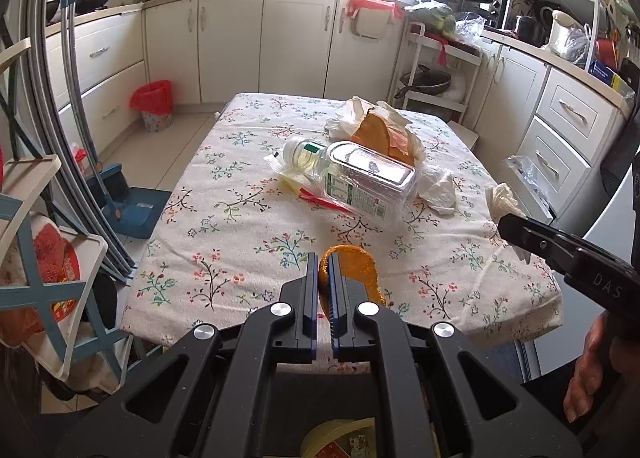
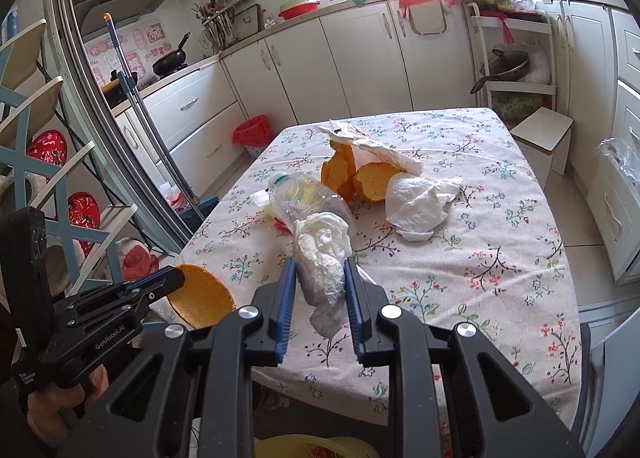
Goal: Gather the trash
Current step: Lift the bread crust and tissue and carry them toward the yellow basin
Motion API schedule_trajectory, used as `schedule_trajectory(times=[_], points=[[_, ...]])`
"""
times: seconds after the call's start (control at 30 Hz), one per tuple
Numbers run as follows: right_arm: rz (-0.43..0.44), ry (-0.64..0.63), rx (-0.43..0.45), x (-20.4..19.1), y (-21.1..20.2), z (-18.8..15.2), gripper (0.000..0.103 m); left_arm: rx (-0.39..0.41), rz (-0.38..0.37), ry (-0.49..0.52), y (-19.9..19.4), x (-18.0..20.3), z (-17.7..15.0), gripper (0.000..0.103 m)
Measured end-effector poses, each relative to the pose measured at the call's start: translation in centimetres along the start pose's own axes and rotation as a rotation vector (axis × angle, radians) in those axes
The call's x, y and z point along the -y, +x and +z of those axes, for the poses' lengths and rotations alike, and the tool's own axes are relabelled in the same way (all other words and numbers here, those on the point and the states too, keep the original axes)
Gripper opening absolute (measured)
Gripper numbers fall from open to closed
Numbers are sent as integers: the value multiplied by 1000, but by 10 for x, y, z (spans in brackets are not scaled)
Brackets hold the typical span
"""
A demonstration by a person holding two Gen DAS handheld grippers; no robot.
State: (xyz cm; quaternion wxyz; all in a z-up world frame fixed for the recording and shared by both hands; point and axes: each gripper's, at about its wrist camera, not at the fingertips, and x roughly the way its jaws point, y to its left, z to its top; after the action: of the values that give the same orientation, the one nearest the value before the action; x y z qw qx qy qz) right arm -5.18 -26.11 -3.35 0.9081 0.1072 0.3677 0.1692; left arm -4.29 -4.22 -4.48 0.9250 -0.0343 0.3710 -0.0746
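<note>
The tabletop [image 1: 248, 226], a rectangular surface under a cream floral cloth, fills the centre of both views and carries the remaining litter. Largest on it is a clear plastic bottle with a green-printed label [image 1: 352, 174], lying on its side at mid-frame in the left wrist view, its long axis running from cap at upper left to base at lower right, over a yellow and red wrapper. Behind it, toward the upper centre, sit orange pomelo rind pieces in a white plastic bag [image 1: 384, 130]; a crumpled white tissue [image 2: 418, 204] lies just beside the bottle's base. The right tool [image 2: 320, 270] is closed on a crumpled white tissue wad [image 2: 322, 258], which stands lengthwise between the blue pads and hangs below them. The left tool [image 1: 323, 262] is clamped on an orange curved piece of pomelo rind [image 1: 360, 270], held edge-on at lower centre, above the near table edge. Both tools are therefore loaded; judgement is that a deposit is due before further picking. A yellow-rimmed receptacle [image 2: 304, 446] shows at the bottom edge, below both tools, nearly hidden; a red-lined waste bin [image 1: 154, 104] stands on the floor at the upper left, well apart. The nearer receptacle lies straight beneath the tools.
</note>
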Motion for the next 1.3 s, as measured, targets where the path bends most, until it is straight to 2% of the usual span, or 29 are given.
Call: schedule_trajectory(times=[1.0, 1.3], points=[[42, 62, -38, -11, -44, -62, 26, -38, -19, 30, -36, 6, -44, 4], [55, 91, -78, -13, -54, -86, 27, -56, -23, 46, -45, 10, -60, 4]])
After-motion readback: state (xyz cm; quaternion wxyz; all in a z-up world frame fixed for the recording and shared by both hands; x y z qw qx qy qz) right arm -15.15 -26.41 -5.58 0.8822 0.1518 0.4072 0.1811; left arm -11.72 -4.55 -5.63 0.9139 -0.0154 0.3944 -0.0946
